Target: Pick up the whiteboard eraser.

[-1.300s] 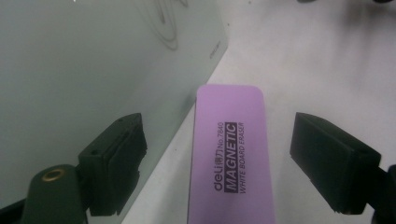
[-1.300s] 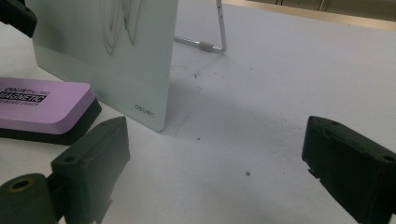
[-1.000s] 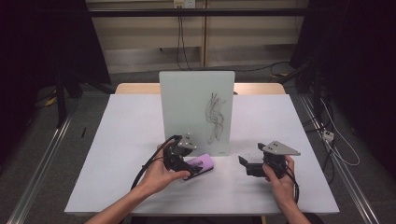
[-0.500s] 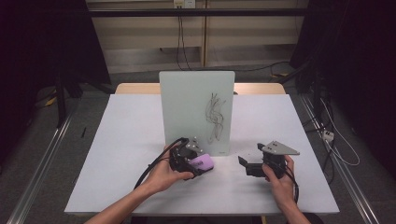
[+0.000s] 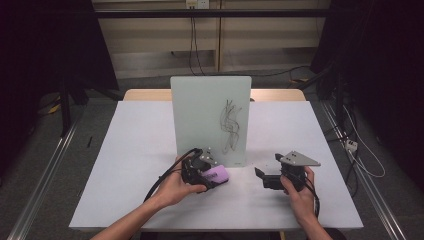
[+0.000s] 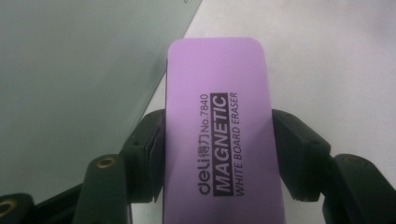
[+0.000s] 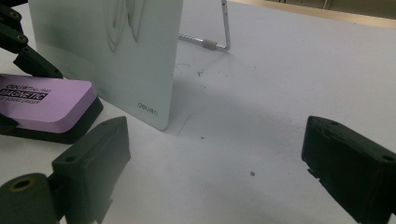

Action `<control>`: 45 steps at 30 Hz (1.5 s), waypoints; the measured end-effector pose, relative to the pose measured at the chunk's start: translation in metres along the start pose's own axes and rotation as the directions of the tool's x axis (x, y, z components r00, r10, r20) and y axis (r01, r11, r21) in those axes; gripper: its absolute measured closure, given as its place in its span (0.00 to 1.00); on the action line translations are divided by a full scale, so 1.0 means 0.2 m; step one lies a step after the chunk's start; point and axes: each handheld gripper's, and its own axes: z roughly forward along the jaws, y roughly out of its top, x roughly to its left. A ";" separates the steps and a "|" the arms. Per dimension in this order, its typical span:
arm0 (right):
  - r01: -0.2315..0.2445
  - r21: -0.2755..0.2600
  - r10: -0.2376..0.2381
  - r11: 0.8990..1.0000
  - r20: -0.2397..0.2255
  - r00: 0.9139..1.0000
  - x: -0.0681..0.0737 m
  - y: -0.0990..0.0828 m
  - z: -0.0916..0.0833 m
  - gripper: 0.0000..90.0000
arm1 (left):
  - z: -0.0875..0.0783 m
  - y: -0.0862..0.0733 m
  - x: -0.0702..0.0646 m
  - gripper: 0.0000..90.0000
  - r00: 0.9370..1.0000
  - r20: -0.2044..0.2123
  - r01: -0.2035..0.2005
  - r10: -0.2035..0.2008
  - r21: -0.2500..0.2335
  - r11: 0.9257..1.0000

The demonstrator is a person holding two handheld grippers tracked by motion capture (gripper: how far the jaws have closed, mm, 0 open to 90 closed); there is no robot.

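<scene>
A purple whiteboard eraser (image 5: 218, 174) lies on the white table (image 5: 135, 150), just in front of the upright glass whiteboard (image 5: 210, 115), which carries black scribbles (image 5: 229, 125). My left gripper (image 5: 214, 176) has just been closing its jaws on the eraser (image 6: 219, 93). In the left gripper view both pads press its long sides (image 6: 219, 140). My right gripper (image 5: 261, 178) rests on the table to the right, open, with nothing between its jaws (image 7: 215, 140). From the right gripper view the eraser (image 7: 42, 105) lies at the left, beside the board's lower corner (image 7: 149, 107).
The board stands on a wire stand (image 7: 219, 42) behind it. Bare white tabletop (image 7: 261, 93) stretches to the right of and behind the board. Cables trail from both grippers toward the near edge. Dark floor and rails (image 5: 45, 165) flank the table.
The left gripper edged slightly toward the eraser and its jaws closed onto the eraser's sides. The right gripper stayed put.
</scene>
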 end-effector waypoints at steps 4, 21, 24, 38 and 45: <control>0.000 0.001 0.000 1.000 -0.001 1.000 0.00 0.00 0.00 0.09 | 0.00 0.00 0.00 0.45 1.000 0.006 0.003 -0.003 -0.002 1.000; -0.008 0.002 0.007 1.000 0.004 1.000 -0.01 0.00 0.01 0.09 | -0.08 -0.01 0.03 0.45 1.000 0.003 0.009 -0.009 -0.105 0.994; -0.012 0.003 0.012 1.000 0.003 1.000 -0.01 0.00 0.02 0.09 | -0.12 -0.02 0.03 0.45 1.000 -0.009 0.012 -0.013 -0.141 0.990; -0.016 0.003 0.016 1.000 0.000 1.000 -0.01 0.00 0.01 0.09 | -0.18 -0.06 0.04 0.46 0.997 -0.068 0.009 -0.026 -0.243 0.970; -0.008 0.002 0.008 1.000 -0.006 1.000 0.00 0.00 0.00 0.09 | -0.20 -0.06 0.03 0.45 0.996 -0.084 -0.015 -0.008 -0.275 0.961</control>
